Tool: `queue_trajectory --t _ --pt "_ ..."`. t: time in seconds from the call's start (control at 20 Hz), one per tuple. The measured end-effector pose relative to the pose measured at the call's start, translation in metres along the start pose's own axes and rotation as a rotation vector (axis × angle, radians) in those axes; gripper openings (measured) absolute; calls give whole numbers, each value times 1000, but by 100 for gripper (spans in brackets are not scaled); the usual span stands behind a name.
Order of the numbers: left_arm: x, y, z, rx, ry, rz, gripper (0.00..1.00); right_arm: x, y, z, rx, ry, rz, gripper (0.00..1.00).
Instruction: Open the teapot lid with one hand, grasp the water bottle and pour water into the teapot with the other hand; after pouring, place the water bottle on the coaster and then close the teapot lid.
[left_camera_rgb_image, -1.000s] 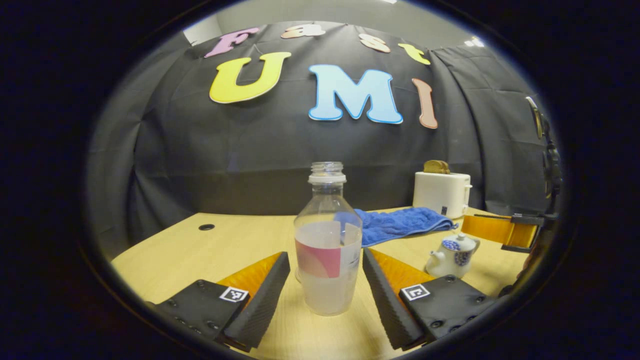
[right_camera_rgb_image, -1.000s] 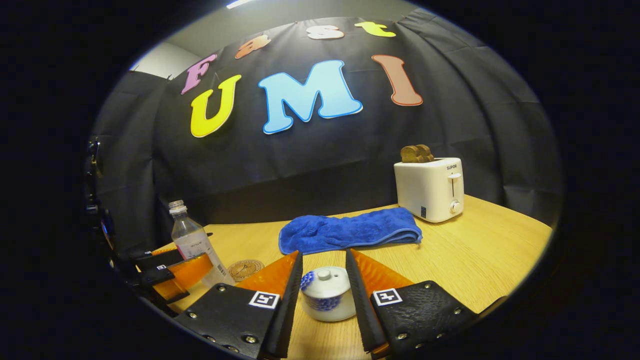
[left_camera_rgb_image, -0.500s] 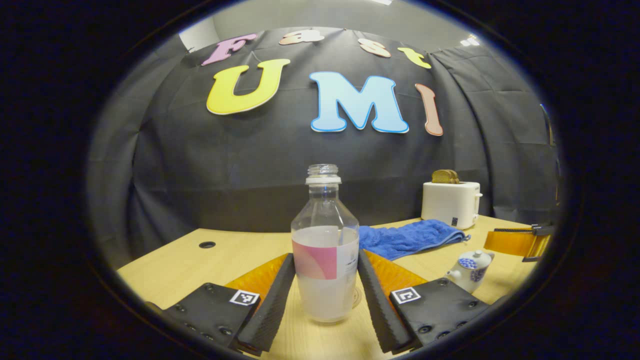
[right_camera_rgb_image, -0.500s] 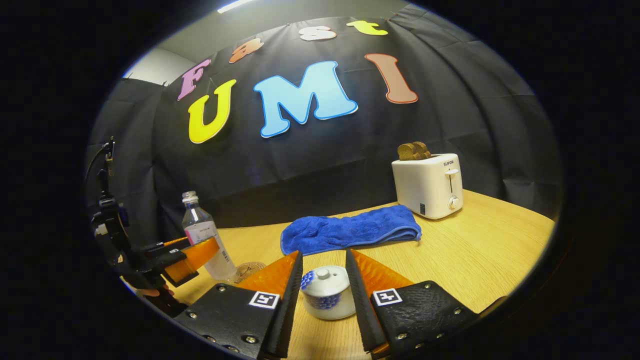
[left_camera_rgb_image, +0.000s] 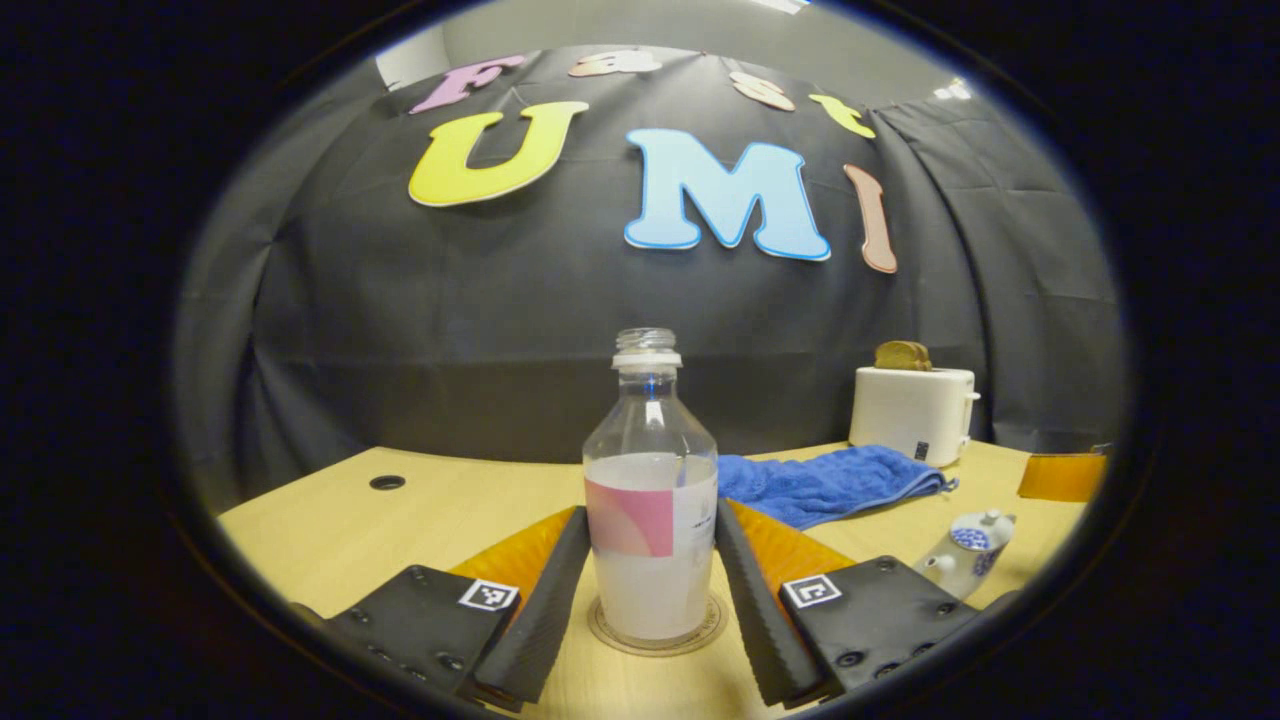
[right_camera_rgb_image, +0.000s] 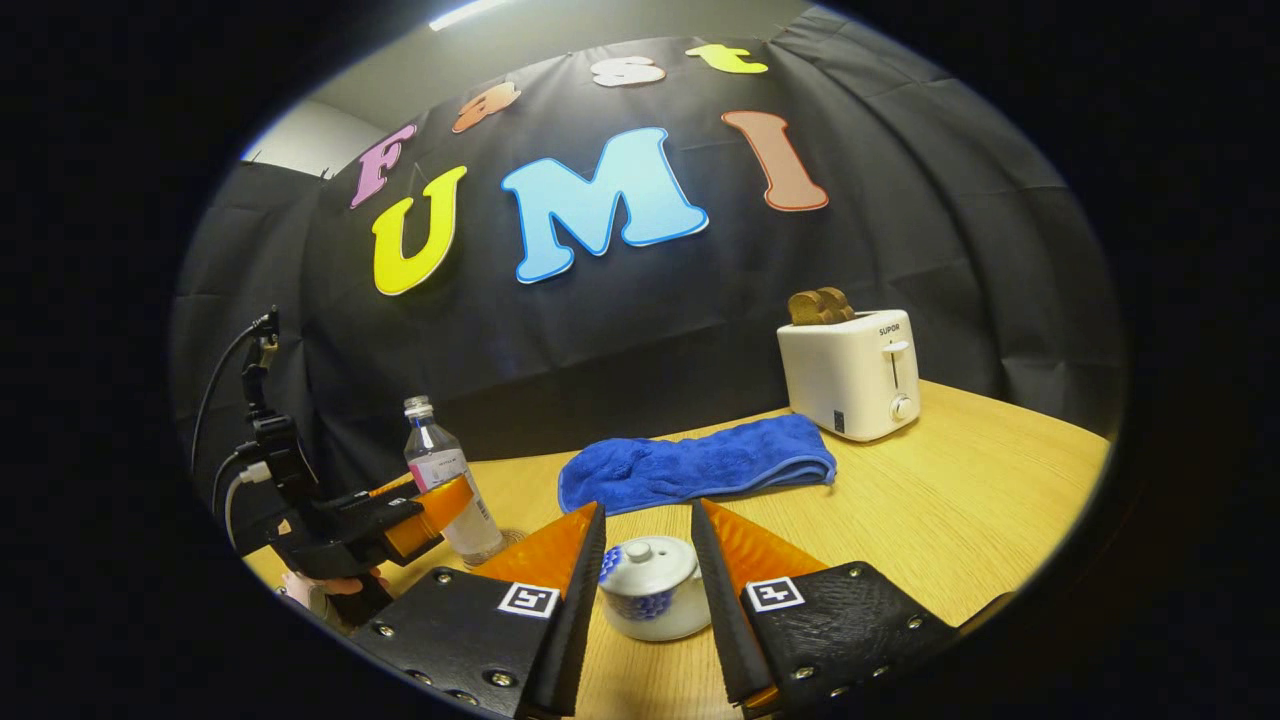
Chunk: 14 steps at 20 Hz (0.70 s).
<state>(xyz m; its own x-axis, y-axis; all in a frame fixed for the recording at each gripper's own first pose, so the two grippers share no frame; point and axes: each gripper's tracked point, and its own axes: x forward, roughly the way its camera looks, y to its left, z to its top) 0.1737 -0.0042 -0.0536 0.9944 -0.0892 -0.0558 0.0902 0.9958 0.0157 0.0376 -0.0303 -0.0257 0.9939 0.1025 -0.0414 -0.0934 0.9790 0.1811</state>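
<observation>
The clear, uncapped water bottle (left_camera_rgb_image: 650, 530), about half full, stands upright on the round coaster (left_camera_rgb_image: 700, 628). My left gripper (left_camera_rgb_image: 650, 510) is shut on it, both fingers pressing on its sides at label height. In the right gripper view the bottle (right_camera_rgb_image: 440, 470) stands on the coaster (right_camera_rgb_image: 505, 537) at the left, with the left gripper (right_camera_rgb_image: 440, 497) on it. The white and blue teapot (right_camera_rgb_image: 655, 600) sits with its lid (right_camera_rgb_image: 645, 565) on, between the fingers of my open right gripper (right_camera_rgb_image: 647, 503). From the left gripper view the teapot (left_camera_rgb_image: 968, 552) sits apart from the right gripper (left_camera_rgb_image: 1060, 478).
A blue towel (right_camera_rgb_image: 700, 465) lies folded at the back of the wooden table (right_camera_rgb_image: 950, 520), and a white toaster (right_camera_rgb_image: 855, 375) with toast stands to its right. A cable hole (left_camera_rgb_image: 386, 482) is at the table's far left. A hand (right_camera_rgb_image: 320, 590) holds the left gripper.
My left gripper's fingers closed on the bottle, and the bottle moved from beside the coaster onto it. The right gripper stayed open at the teapot.
</observation>
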Motion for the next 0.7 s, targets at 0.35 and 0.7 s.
queue_trajectory --t 0.35,0.7 --pt "-19 0 -5 -60 48 7 100 2 0 -5 1 15 1 53" --pt "-69 5 -10 -62 80 25 100 2 2 -5 8 18 12 53"
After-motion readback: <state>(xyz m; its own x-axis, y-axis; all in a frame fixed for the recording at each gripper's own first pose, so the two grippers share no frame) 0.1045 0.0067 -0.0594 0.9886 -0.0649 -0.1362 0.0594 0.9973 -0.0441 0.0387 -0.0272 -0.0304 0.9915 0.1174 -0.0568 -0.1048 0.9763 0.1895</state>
